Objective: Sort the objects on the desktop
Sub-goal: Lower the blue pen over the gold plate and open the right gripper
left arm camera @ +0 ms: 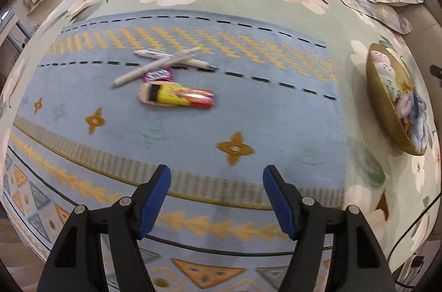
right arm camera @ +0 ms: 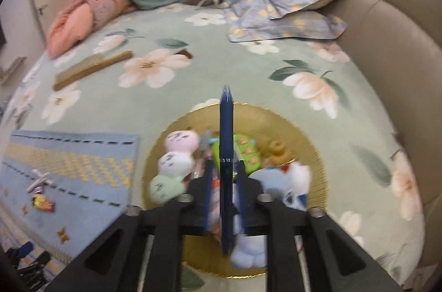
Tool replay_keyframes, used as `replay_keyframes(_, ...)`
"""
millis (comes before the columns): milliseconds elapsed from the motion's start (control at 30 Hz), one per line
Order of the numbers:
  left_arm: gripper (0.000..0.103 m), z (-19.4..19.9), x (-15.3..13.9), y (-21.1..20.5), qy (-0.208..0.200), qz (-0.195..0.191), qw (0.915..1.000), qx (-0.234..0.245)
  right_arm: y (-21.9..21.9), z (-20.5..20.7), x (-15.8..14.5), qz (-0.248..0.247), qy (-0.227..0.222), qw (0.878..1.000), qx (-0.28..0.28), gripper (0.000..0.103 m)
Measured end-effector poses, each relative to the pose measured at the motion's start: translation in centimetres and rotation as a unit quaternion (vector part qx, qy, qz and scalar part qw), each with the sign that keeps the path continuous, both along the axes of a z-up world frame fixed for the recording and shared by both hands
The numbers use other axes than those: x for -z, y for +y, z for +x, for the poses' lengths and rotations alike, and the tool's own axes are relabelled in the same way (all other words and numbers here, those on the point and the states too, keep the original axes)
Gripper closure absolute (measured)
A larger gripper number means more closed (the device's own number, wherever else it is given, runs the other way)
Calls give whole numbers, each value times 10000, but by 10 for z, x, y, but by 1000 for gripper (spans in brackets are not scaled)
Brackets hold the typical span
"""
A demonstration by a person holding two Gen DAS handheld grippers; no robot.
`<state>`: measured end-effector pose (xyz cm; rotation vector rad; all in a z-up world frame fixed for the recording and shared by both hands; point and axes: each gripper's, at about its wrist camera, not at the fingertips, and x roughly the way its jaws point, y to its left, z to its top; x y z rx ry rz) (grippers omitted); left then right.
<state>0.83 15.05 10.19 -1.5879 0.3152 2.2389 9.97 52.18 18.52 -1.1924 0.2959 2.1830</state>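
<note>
In the left wrist view, our left gripper (left arm camera: 216, 176) hangs wide open and empty, with two pens (left arm camera: 165, 63) crossed at centre: light, stiff, best pinched mid-barrel. In the right wrist view, a dark blue pen (right arm camera: 226, 140) stands between our right gripper (right arm camera: 225, 181)'s loosened pads, above the gold basket (right arm camera: 312, 151).

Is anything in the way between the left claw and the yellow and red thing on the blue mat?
Nothing visible. Only bare blue mat lies between the open left gripper and the yellow and red packet. The crossed pens and a small purple wrapper lie on its far side, not in the path.
</note>
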Motion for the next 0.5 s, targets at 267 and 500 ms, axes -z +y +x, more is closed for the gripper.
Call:
replay_keyframes(267, 37, -52, 1, -61, 83, 101, 9998, -175, -80, 0, 5, -447, -41, 9989, -161, 32)
replay_keyframes(500, 37, -107, 5, -85, 194, 350, 9992, -91, -185, -45, 45, -1522, -469, 9833, -880, 31)
